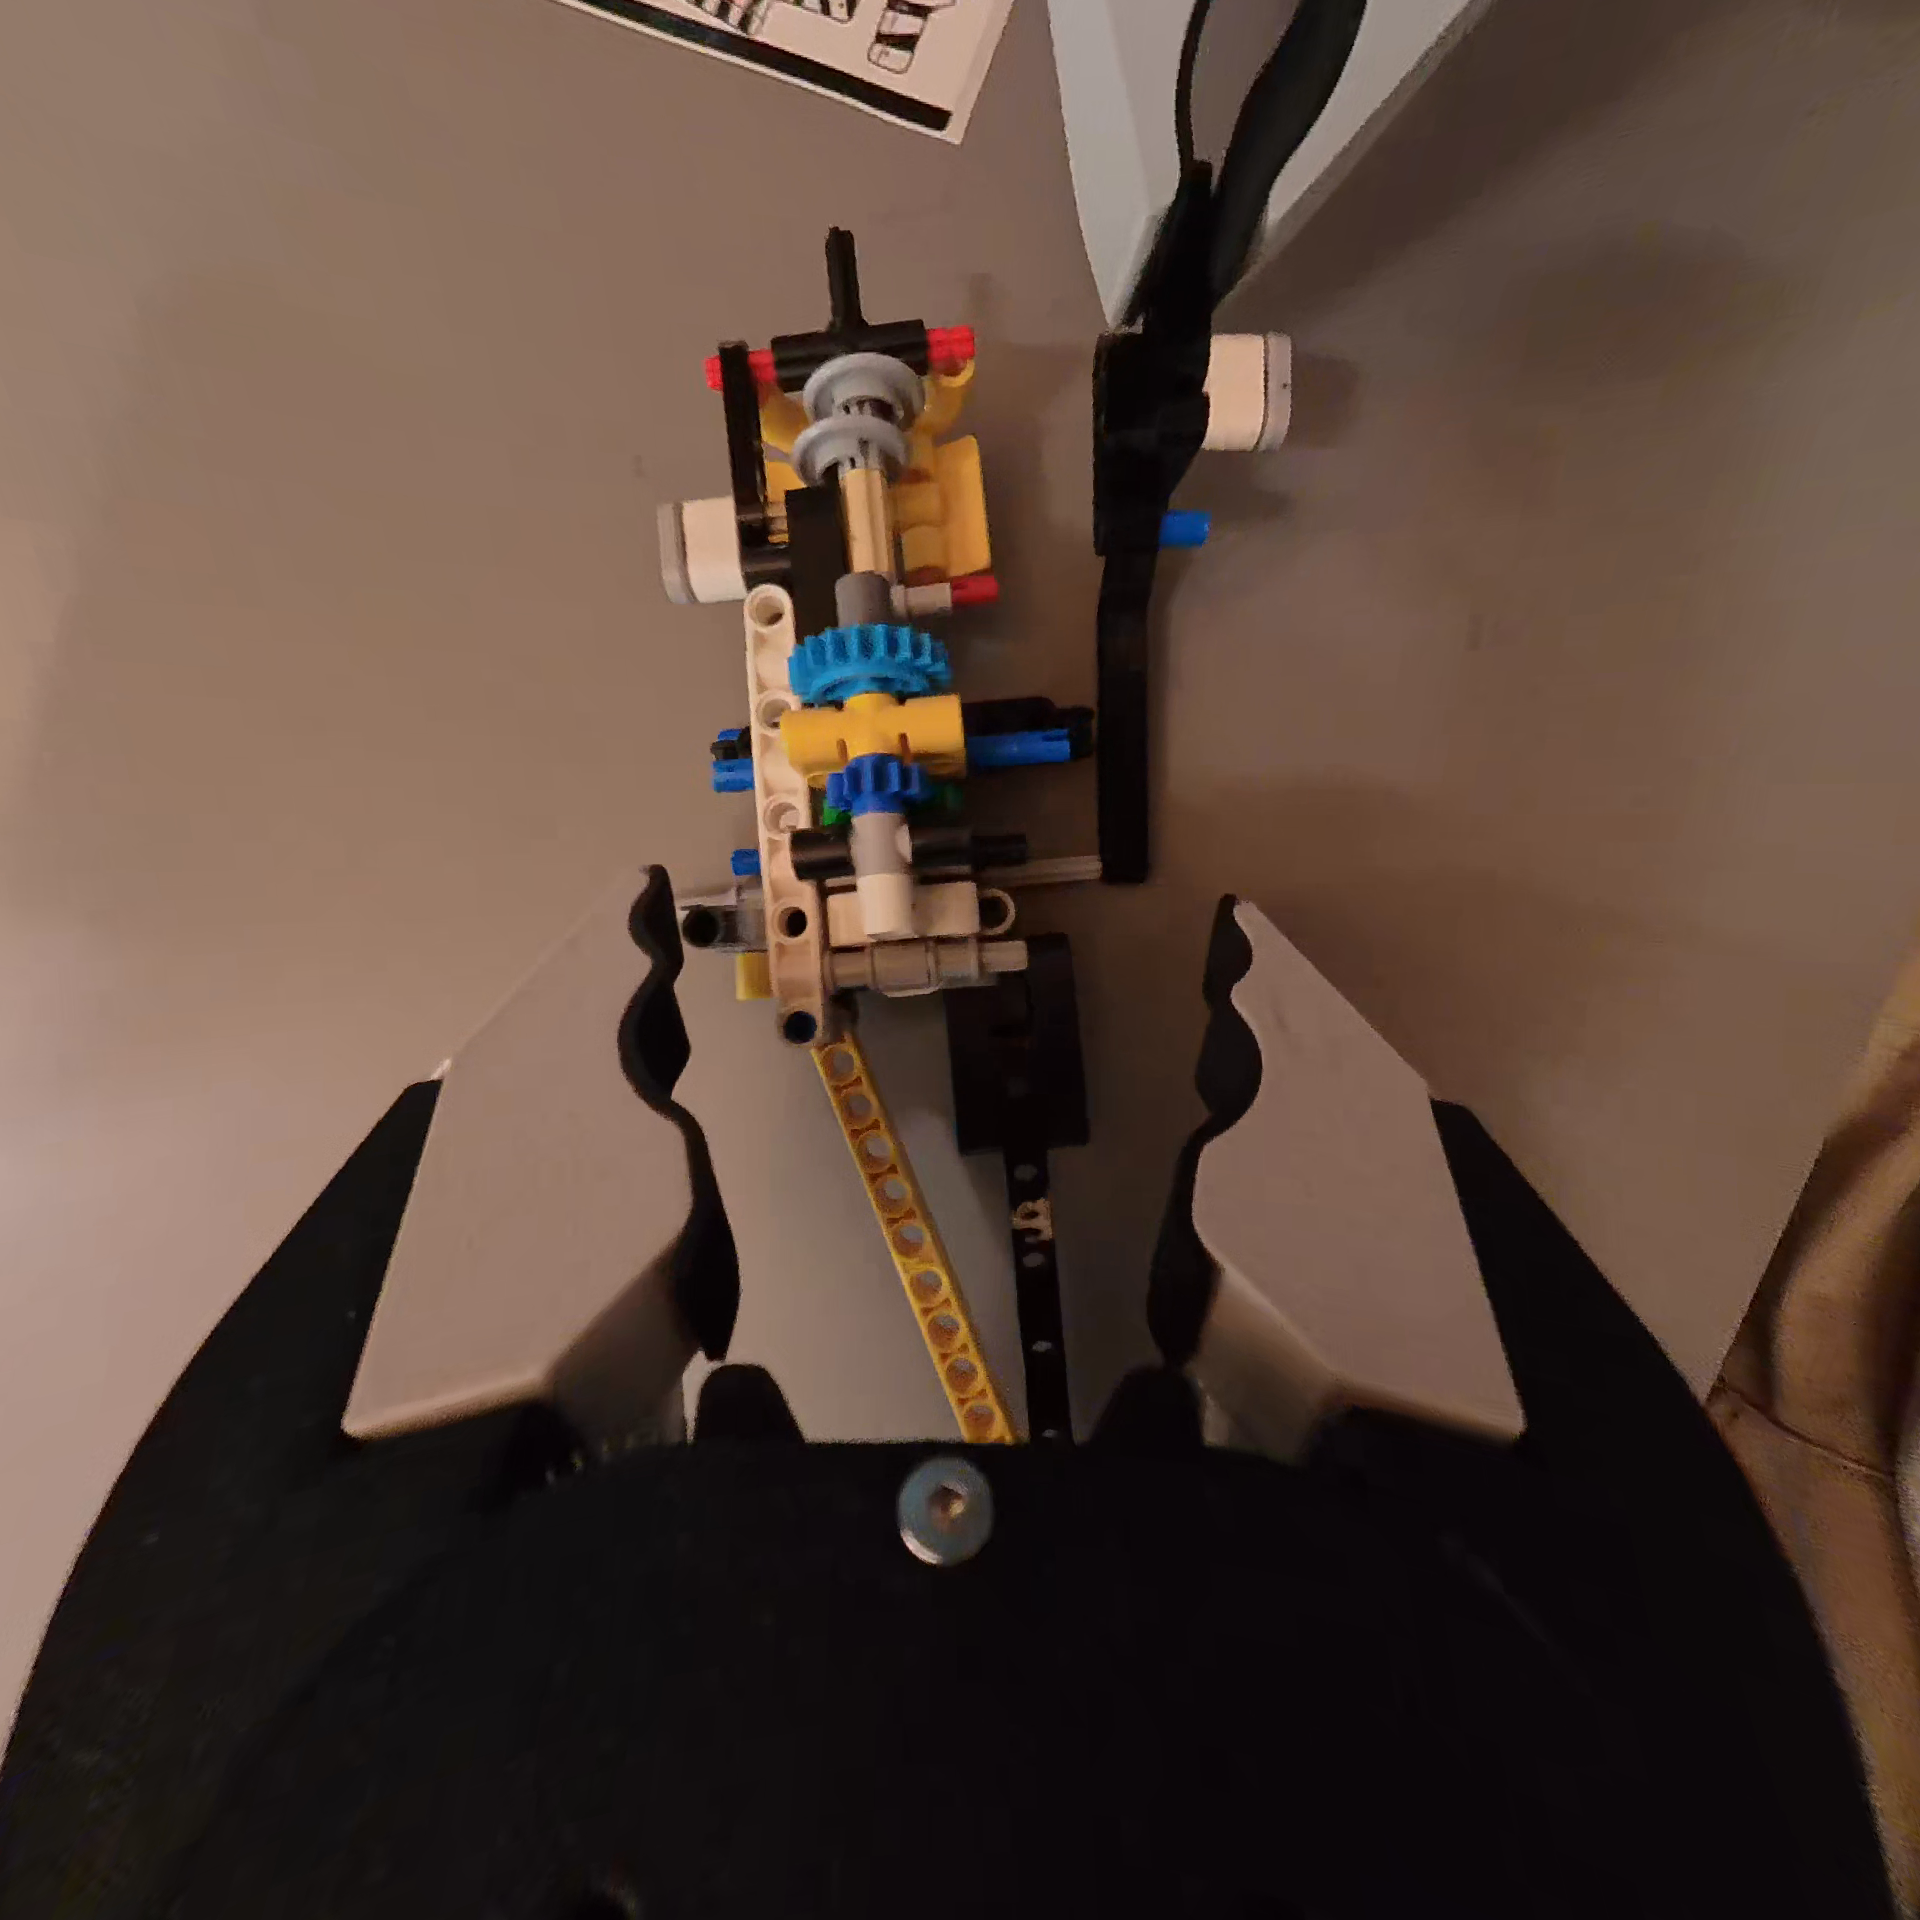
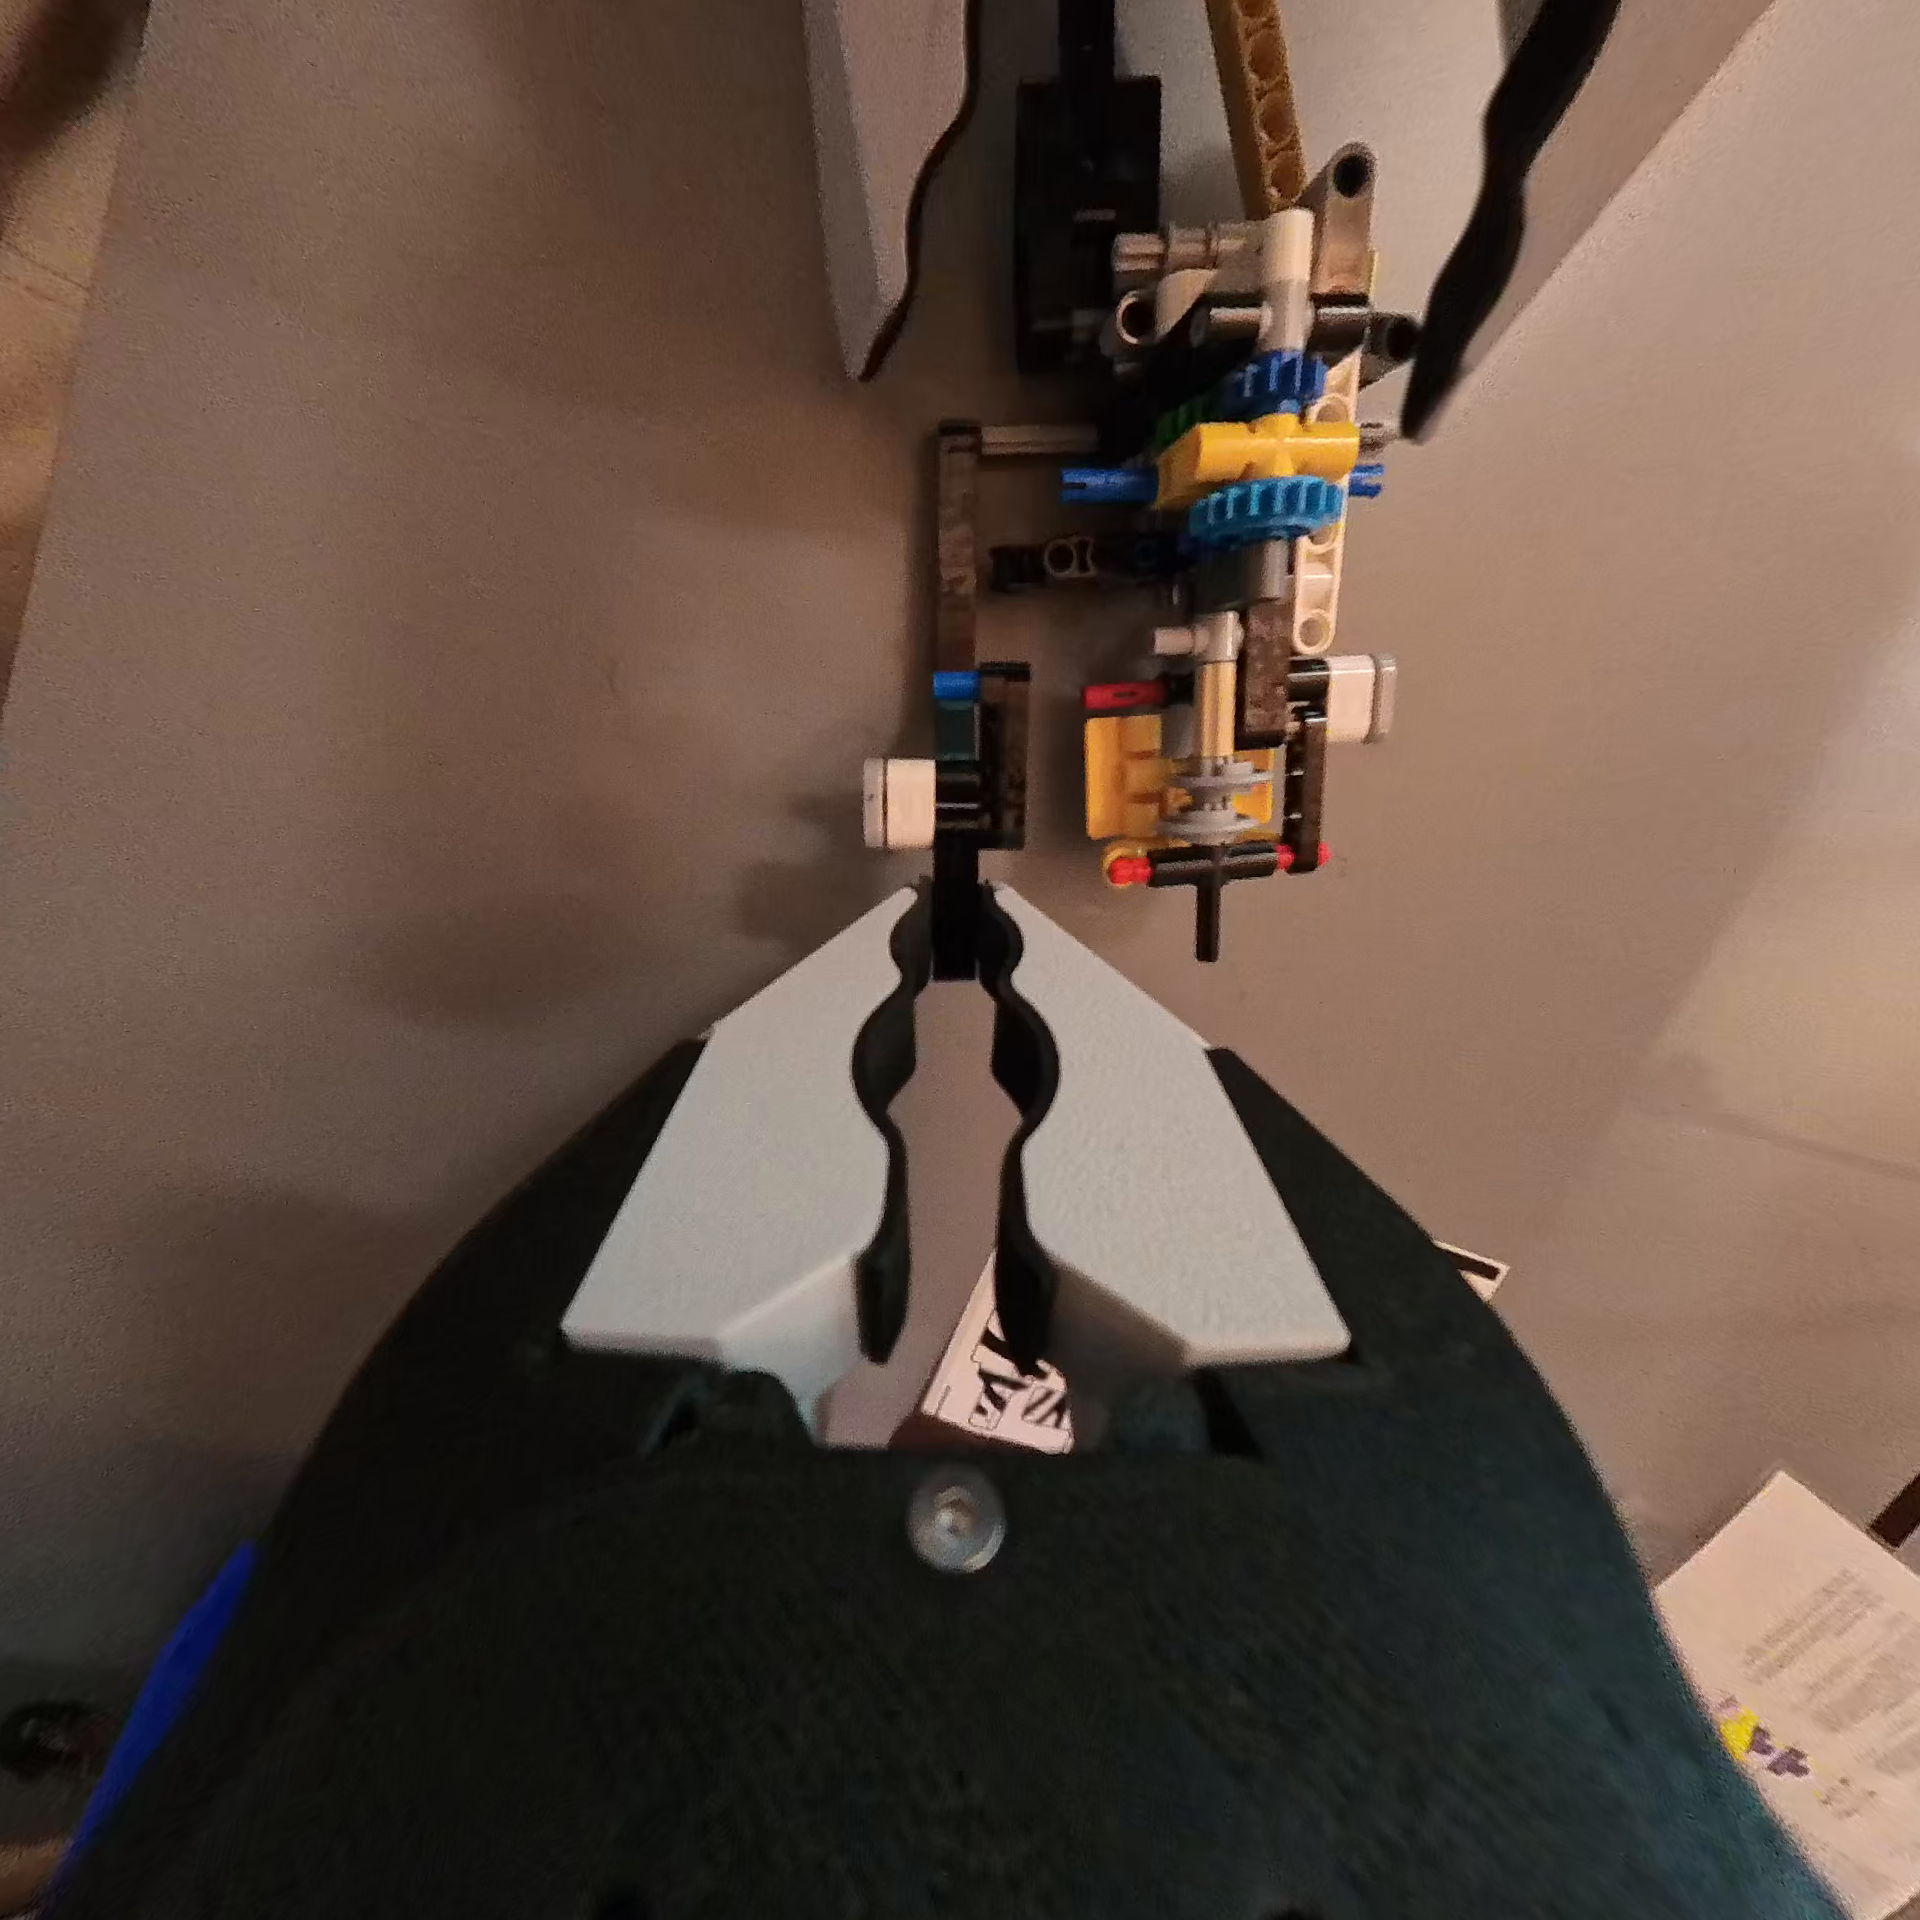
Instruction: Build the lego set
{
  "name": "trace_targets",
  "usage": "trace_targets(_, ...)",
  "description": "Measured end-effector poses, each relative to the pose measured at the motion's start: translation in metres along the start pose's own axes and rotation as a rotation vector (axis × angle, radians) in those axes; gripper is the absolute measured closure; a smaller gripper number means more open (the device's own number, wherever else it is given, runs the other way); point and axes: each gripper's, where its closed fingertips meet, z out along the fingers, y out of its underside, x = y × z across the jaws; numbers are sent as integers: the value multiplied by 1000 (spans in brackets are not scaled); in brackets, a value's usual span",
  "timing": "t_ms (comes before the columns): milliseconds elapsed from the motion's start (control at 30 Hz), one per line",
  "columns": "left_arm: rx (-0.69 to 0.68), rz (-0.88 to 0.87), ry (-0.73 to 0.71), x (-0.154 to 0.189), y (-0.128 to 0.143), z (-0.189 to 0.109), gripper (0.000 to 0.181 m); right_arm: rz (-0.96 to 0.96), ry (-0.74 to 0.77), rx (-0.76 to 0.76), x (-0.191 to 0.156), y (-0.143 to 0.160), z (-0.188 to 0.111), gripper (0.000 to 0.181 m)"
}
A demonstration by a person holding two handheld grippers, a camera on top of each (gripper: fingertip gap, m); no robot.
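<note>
Our right gripper (image 2: 956,935) pinches the long black plastic side beam (image 2: 958,582), parallel and just beside the multicoloured geared chassis (image 1: 862,665); our left gripper (image 1: 935,935), jaws spread, straddles the chassis's near end.

We count one multicoloured plastic lego assembly (image 1: 868,665), one black beam section with white cylinder (image 1: 1127,582), two printed paper sheets (image 2: 1808,1704).

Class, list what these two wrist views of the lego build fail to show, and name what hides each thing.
- Yellow beam: its near end, left wrist view, hidden behind the left gripper body.
- Instruction sheet: mostly cut off by the top edge, left wrist view.
- Black side piece: its gripped end, right wrist view, covered by the right gripper pads.
- Paper: blurred, cut by the right edge.
</note>
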Motion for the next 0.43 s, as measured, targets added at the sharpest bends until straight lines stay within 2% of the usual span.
trace_targets(433, 21, 20, -46, -4, -1, 5, 87, 24, -14, 32, 1, 2, 3, 175)
